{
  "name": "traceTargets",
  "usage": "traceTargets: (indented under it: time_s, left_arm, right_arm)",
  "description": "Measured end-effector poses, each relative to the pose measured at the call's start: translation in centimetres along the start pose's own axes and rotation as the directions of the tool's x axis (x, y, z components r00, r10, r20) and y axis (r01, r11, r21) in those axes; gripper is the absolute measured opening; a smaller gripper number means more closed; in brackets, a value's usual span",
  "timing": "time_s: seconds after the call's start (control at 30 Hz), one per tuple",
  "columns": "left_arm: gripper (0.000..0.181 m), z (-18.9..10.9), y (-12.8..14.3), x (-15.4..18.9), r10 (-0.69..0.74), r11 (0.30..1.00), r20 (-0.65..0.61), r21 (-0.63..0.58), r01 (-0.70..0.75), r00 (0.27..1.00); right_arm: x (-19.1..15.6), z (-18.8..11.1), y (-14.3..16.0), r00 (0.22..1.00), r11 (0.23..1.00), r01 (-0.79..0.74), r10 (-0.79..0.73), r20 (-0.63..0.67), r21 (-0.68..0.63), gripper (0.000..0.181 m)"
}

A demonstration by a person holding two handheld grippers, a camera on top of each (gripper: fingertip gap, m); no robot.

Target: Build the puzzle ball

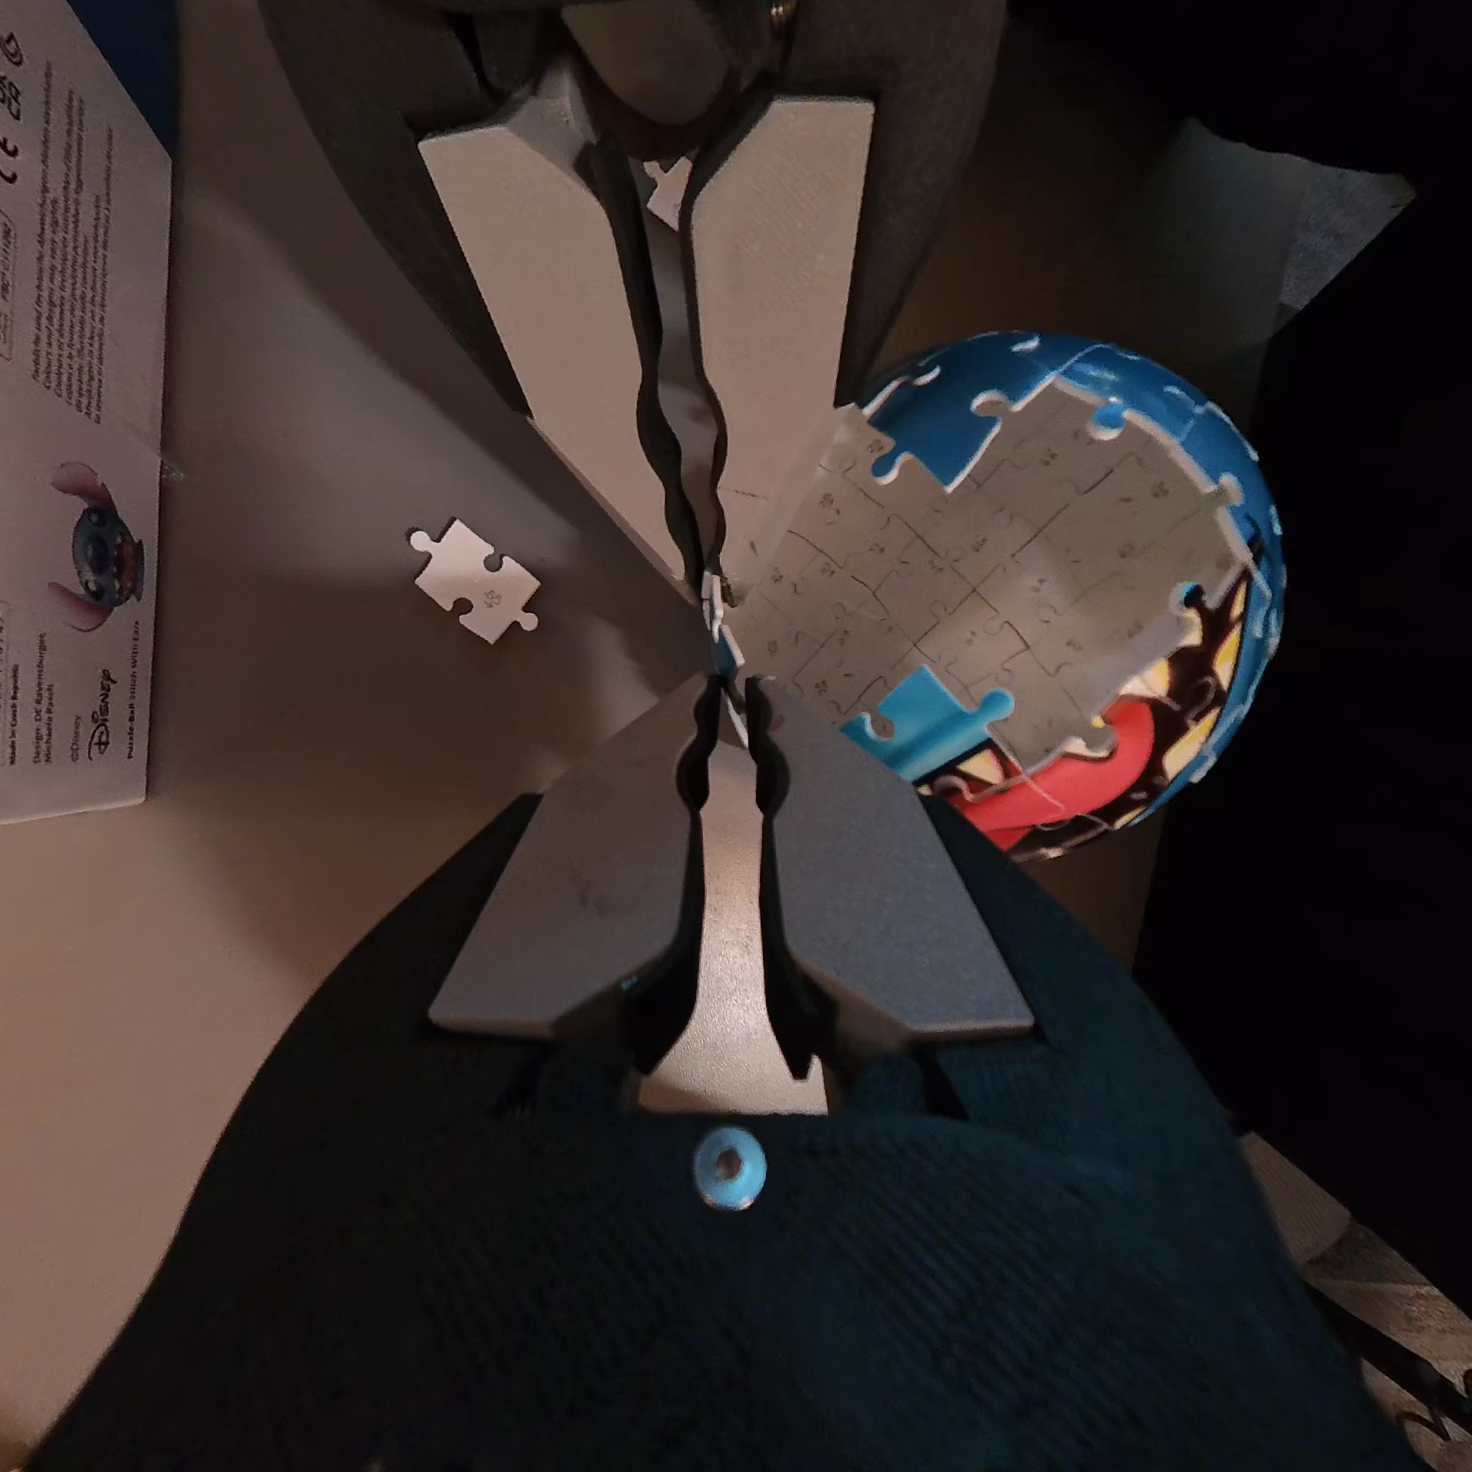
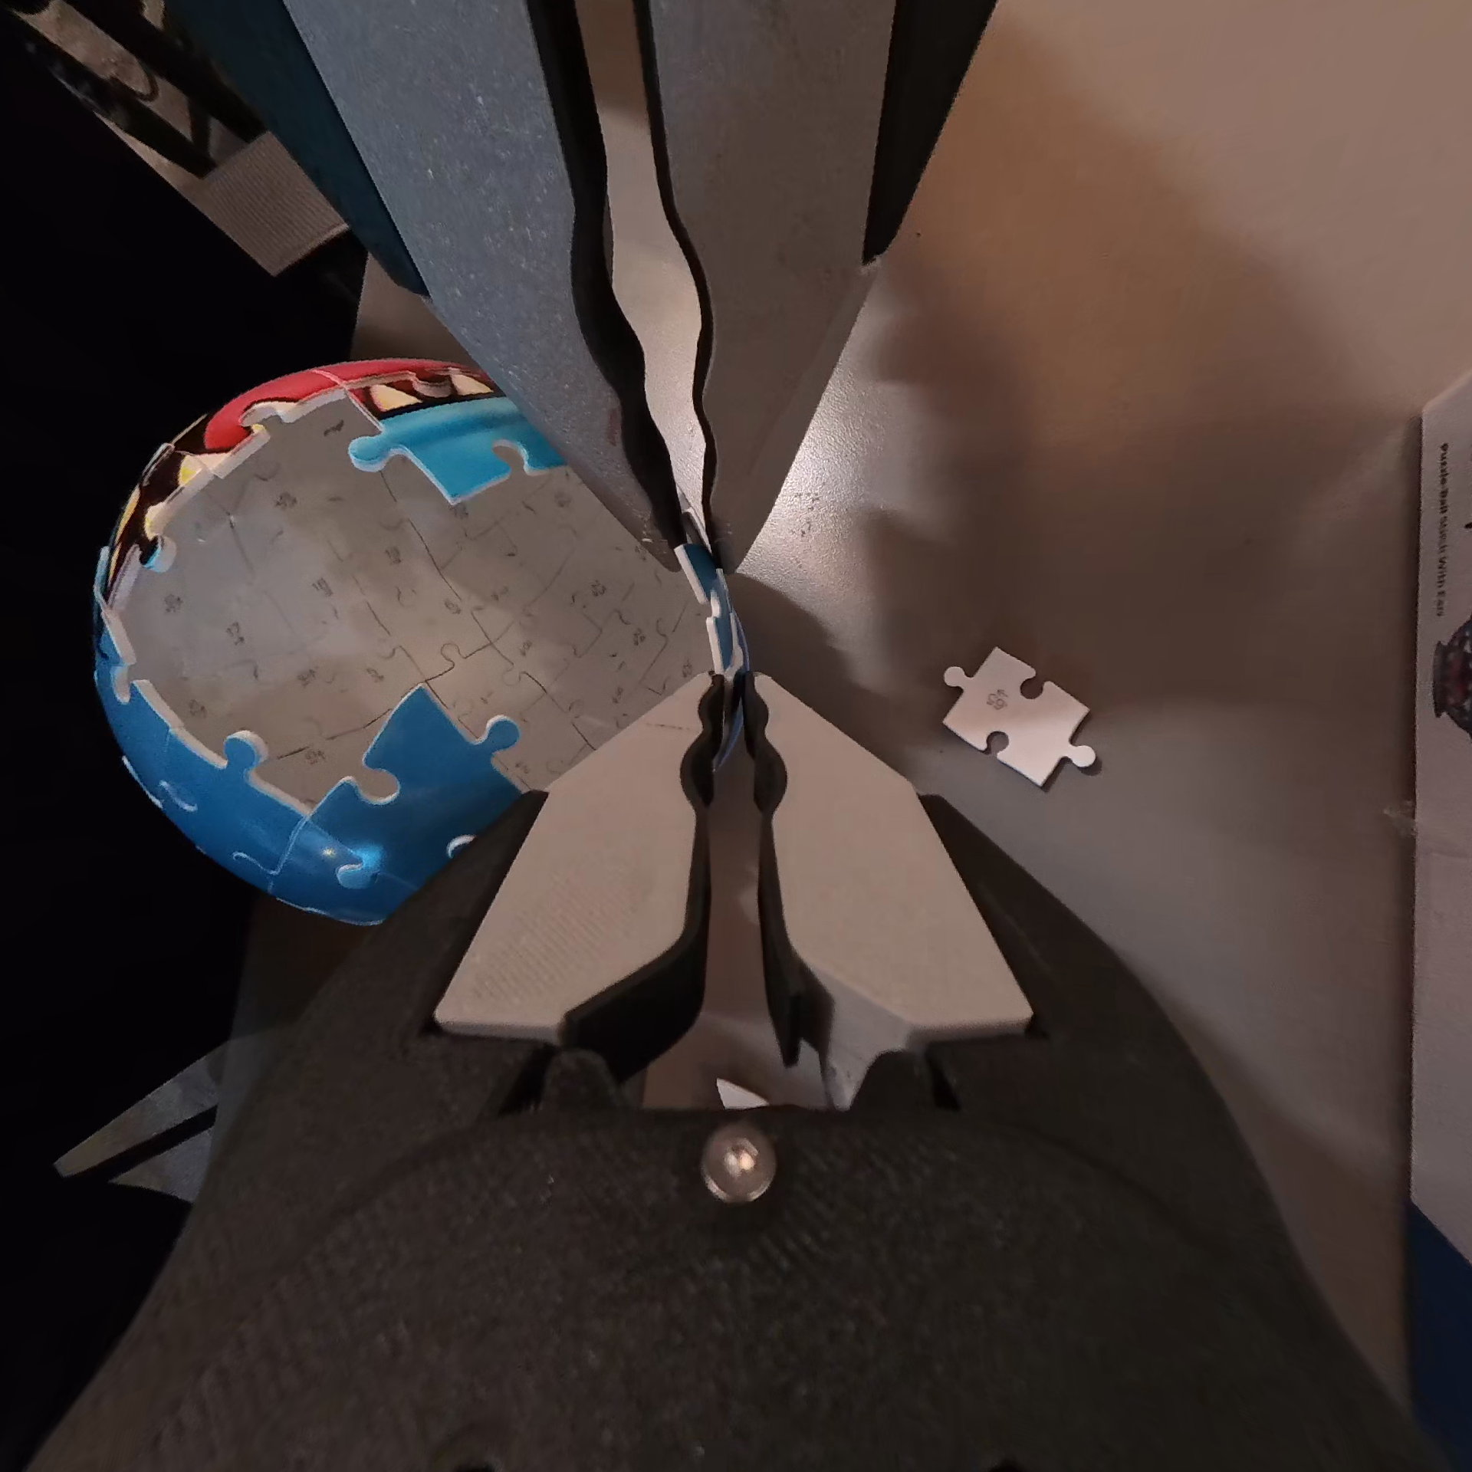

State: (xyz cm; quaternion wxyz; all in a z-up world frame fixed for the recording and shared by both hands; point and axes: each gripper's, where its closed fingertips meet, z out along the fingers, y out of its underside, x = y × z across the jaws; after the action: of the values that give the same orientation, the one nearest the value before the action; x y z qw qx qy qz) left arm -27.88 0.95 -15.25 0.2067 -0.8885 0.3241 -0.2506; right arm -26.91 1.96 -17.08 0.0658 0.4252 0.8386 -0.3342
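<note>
The half-built puzzle ball [image 1: 1035, 573] is an open shell, blue and red outside, grey with numbered pieces inside, lying on the table with its opening towards the cameras. My left gripper [image 1: 729, 701] is shut on the shell's near rim [image 1: 723, 637]. My right gripper [image 1: 713, 585] comes in from the opposite side and is shut on the same rim just beyond it. In the right wrist view the ball [image 2: 358, 637] lies left; my right gripper [image 2: 729, 693] pinches the blue rim [image 2: 713, 589], with the left gripper [image 2: 697, 534] opposite. A loose piece [image 1: 475, 579] lies face down on the table.
The puzzle box [image 1: 80, 398] lies at the left edge of the left wrist view and at the right edge of the right wrist view [image 2: 1446, 717]. The loose piece [image 2: 1015, 709] lies between it and the grippers. Another small white piece [image 1: 669, 187] shows behind the right gripper. Beyond the ball it is dark. The tips of both grippers are at nearly the same place. My right tips are roughly 7 centimeters from the loose piece [image 1: 475, 579]. It is also in sight in the right wrist view [image 2: 1016, 718].
</note>
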Motion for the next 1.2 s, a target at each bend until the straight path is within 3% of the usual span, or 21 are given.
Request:
traceTargets:
  time_s: [1.2]
  left_arm:
    - [0.005,0.14,0.31,0.50,-0.005,1.000,-0.008,0.012,0.005,1.000]
  right_arm:
    - [-0.26,0.07,-0.46,0.999,0.997,-0.018,0.021,-0.029,0.079,0.000]
